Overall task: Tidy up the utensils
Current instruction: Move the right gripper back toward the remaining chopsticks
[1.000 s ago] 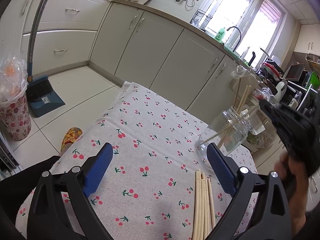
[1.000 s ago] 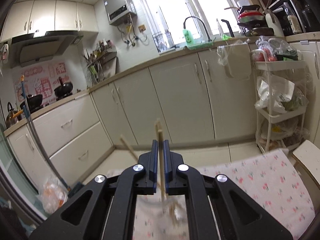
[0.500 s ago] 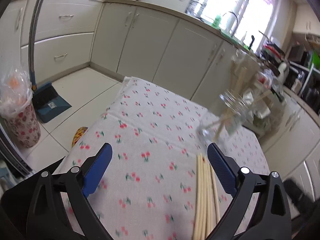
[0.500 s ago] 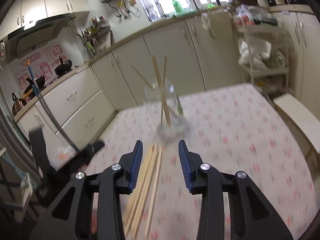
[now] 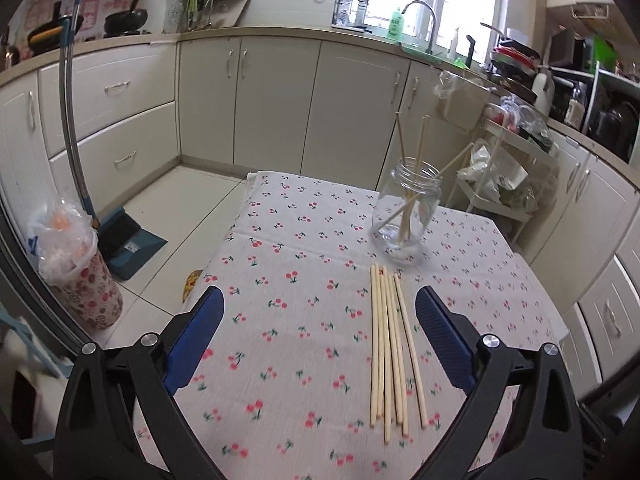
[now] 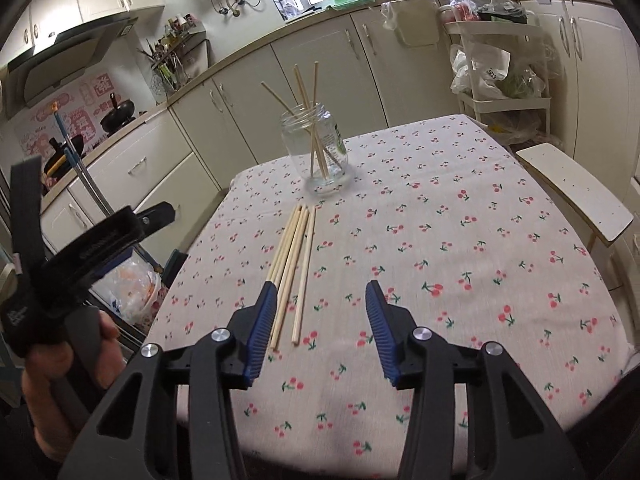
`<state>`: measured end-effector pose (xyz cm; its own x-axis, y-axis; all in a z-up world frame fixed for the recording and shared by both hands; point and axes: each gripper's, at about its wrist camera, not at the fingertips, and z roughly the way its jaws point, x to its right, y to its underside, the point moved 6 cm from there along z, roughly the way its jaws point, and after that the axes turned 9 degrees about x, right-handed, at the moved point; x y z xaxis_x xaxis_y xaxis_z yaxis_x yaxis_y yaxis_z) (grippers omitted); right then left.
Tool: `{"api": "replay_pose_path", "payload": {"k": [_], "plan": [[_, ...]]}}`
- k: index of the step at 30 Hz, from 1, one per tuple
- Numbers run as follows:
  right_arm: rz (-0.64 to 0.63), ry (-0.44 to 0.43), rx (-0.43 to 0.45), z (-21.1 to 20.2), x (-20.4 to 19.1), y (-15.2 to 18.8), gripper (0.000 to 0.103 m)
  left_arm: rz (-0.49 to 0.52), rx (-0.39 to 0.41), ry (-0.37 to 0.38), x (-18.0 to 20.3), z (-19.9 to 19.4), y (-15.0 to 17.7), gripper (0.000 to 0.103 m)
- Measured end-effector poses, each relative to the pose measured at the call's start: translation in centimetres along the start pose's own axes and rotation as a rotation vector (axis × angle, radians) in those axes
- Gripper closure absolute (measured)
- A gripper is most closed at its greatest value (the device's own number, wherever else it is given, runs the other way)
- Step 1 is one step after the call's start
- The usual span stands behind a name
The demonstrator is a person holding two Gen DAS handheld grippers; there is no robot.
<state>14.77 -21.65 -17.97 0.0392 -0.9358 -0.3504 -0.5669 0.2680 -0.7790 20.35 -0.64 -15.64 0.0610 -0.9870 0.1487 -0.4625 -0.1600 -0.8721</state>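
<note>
A clear glass jar (image 5: pixel 408 210) (image 6: pixel 316 148) stands on the cherry-print tablecloth (image 5: pixel 304 288) (image 6: pixel 440 240) with three wooden chopsticks leaning in it. Several more chopsticks (image 5: pixel 390 344) (image 6: pixel 294 256) lie side by side on the cloth in front of the jar. My left gripper (image 5: pixel 320 312) is open above the cloth, the loose chopsticks just inside its right finger. My right gripper (image 6: pixel 322 300) hovers over the near ends of the loose chopsticks; its jaws are opening and nothing is between them. The left tool in a hand (image 6: pixel 64 280) shows at the left of the right wrist view.
A cream bench (image 6: pixel 576 196) runs along the table's right side. On the floor to the left stand a lined floral bin (image 5: pixel 76 268) and a blue dustpan (image 5: pixel 124 240) with a long handle. Kitchen cabinets and a white trolley rack (image 5: pixel 504 184) lie beyond the table.
My right gripper let go of a chopstick into the jar, drew back toward the near table edge and opened. My left gripper pulled back and rose, so jar and loose chopsticks now sit farther off.
</note>
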Motion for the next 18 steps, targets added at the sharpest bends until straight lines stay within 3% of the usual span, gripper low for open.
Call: {"api": "replay_pose_path", "payload": {"k": [18], "plan": [[-0.049, -0.009, 0.019, -1.6, -2.2, -0.4, 0.057, 0.018, 0.005, -0.028, -3.0, -4.2, -0.2, 0.008]]}}
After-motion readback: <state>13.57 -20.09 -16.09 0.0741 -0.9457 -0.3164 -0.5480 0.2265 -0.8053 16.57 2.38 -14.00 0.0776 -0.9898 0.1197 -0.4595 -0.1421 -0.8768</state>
